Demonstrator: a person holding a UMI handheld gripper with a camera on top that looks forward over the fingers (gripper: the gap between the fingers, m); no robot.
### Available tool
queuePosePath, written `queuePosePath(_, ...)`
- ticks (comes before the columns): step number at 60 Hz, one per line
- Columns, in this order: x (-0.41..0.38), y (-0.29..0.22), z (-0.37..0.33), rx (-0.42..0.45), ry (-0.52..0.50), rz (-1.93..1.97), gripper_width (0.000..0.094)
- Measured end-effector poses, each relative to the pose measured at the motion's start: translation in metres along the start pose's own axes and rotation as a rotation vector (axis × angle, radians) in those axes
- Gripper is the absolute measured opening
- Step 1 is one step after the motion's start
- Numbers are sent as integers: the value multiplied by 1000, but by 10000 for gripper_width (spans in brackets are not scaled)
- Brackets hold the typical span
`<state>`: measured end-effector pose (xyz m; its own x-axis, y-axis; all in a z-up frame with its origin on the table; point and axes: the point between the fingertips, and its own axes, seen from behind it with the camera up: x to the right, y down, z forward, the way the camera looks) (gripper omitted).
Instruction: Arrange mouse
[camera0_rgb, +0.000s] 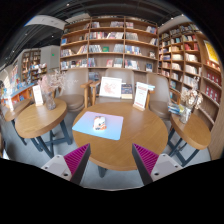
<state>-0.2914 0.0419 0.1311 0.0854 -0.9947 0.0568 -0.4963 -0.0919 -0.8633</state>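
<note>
— On the round wooden worktop (140, 135) ahead, do you see the small white computer mouse (99, 123)?

— Yes. It lies on a pale blue rectangular mouse mat (104, 127), a little toward the near left part of the mat. It has some reddish mark on top, but I cannot tell what it is.

— And the hand-held gripper (111, 160)?

— Its jaws stand wide open and hold nothing. The two magenta pads (76, 157) are well apart, and the mouse is beyond them, not between them. It rests on the mat by itself.

— What else is on that worktop?

— At the far edge stands a white upright sign card (111, 87), and to its right another white display board (141, 95), tilted a bit.

— Around it?

— To the left is a second round wooden table (38, 118) with blue legs, and a white card (38, 95) stands on it. To the right is a part of one more wooden table (192, 127). Behind everything, tall wooden bookshelves (110, 45) full of books cover the back wall and continue on the right side.

— Any people?

— I cannot make out any from where I stand.
</note>
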Motion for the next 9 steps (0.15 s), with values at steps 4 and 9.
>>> queuePosePath(4, 0, 4, -5, -3, -9, -1, 855)
queuePosePath(9, 0, 8, -10, -7, -19, -1, 854)
